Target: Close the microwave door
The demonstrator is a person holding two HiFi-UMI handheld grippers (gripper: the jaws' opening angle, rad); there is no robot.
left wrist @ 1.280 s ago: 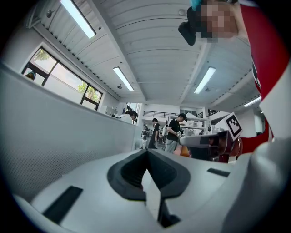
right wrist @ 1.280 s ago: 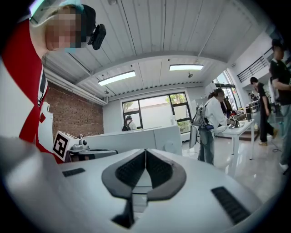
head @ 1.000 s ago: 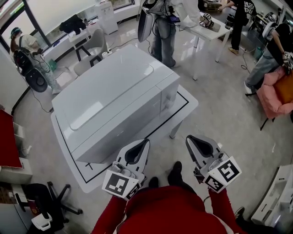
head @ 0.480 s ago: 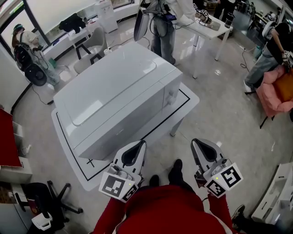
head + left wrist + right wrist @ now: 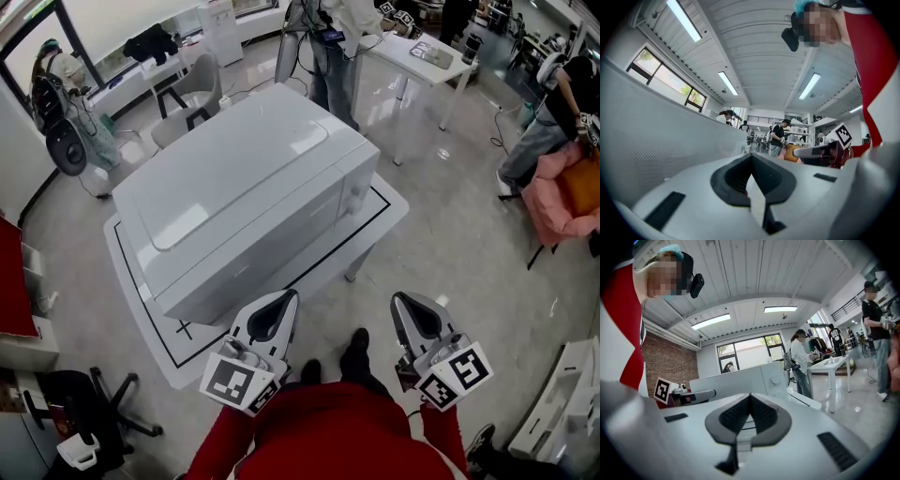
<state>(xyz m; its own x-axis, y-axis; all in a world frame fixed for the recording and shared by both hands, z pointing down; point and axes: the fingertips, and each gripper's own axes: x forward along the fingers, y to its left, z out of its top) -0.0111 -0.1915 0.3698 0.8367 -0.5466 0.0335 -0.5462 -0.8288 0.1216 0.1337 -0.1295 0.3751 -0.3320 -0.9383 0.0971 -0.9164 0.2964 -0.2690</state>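
bright ceiling strip lights [image 5: 726,83], floor glare, fisheye edges, near tool blurry

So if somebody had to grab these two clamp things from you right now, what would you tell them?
Left gripper: jaws together, empty, held close by the front of the microwave.
Right gripper: jaws together, empty, out over the floor, touching nothing.
The microwave sits on the white table. Its door looks flush with the front, so it appears already closed.
Left to do: probably nothing, perhaps a gentle check push on the door.
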